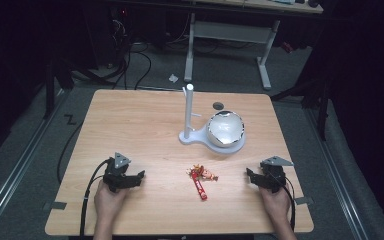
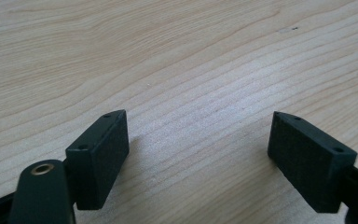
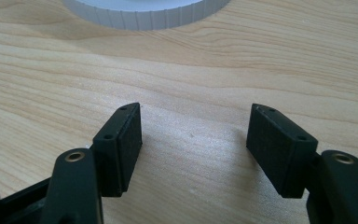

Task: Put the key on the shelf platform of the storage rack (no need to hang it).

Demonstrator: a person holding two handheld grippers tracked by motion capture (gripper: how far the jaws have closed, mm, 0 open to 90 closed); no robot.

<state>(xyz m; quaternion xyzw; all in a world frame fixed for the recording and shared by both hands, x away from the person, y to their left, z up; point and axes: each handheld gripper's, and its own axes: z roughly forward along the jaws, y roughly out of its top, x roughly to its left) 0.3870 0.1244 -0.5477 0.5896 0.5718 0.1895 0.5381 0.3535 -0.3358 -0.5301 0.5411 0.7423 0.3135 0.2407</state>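
On a wooden table (image 1: 140, 130) a few red-wrapped candies (image 1: 201, 179) lie near the front middle. Behind them a white stand with an upright post (image 1: 188, 112) carries a shiny metal bowl (image 1: 225, 128). My left gripper (image 1: 139, 177) rests at the front left, held by a hand, jaws wide apart over bare wood (image 2: 198, 140). My right gripper (image 1: 249, 176) rests at the front right, also open with nothing between its jaws (image 3: 195, 135). The ribbed white rim of the stand's base (image 3: 144, 11) shows at the top of the right gripper view.
A small dark round spot (image 1: 218, 105) marks the table behind the bowl. Beyond the table stand a white desk frame (image 1: 230, 40) and cables on a grey floor. A cable (image 1: 87, 192) trails from the left gripper off the front edge.
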